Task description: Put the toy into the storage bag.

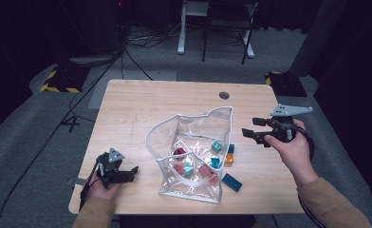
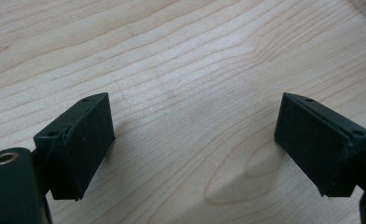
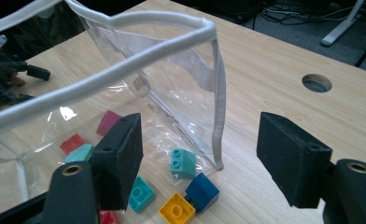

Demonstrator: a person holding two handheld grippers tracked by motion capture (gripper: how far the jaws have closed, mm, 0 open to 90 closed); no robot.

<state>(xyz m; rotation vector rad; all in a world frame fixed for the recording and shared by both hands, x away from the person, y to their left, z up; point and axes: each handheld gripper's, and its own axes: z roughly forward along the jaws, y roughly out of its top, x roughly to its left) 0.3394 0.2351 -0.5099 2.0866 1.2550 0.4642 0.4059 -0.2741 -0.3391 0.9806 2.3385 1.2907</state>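
Note:
A clear plastic bag [image 1: 193,128] with white trim stands open in the middle of the wooden table [image 1: 141,109]. Red, teal and magenta bricks [image 1: 189,167] lie inside it. An orange brick [image 1: 229,159] and a blue brick [image 1: 231,182] lie just outside its right side. My left gripper [image 1: 131,172] rests low near the front left edge, open, over bare wood [image 2: 186,70]. My right gripper [image 1: 252,127] hovers open to the right of the bag. Its jaws [image 3: 204,154] frame the bag's corner seam [image 3: 218,102], a teal brick [image 3: 183,163], a blue brick [image 3: 202,191] and a yellow brick [image 3: 176,210].
A round cable hole [image 1: 224,95] sits near the table's far edge, also seen as the hole [image 3: 316,83] in the right gripper view. Beyond the table stand a chair and desk legs [image 1: 217,28], with cables on the floor [image 1: 79,95].

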